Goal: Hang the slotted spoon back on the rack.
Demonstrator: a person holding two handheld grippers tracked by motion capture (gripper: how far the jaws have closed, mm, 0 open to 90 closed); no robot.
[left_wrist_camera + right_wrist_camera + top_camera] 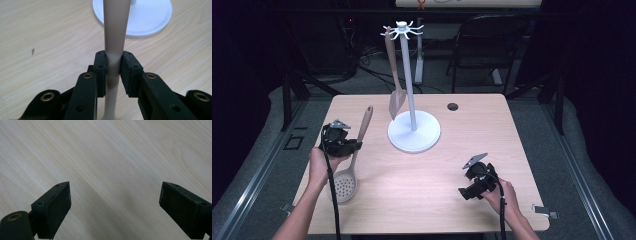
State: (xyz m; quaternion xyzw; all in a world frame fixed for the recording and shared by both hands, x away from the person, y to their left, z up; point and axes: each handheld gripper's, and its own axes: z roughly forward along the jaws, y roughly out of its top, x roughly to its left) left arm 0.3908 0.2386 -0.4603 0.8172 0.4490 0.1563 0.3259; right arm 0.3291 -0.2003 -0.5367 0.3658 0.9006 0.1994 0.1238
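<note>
Nearest the camera, the right gripper [476, 181] sits low over the tabletop [432, 200], in front and to the right of the utensil stand [413, 131]; its fingers [53, 208] stand wide apart with nothing but bare wood between them. Front-left of the stand, the left gripper [343, 142] has its fingers [100, 72] clamped on the handle of a beige slotted spoon [352, 165]. The perforated bowl hangs toward the person and looks just clear of the wood, while the handle tip slants up toward the stand. A matching spatula [395, 80] already hangs from a hook at the stand's top.

Such a spoon looks light and stiff, probably smooth plastic or silicone, so it could pivot in a narrow hold. Gripping mid-handle, as now, leaves the upper end free for a hook; a hold nearer the bowl would tame the swing better.
</note>
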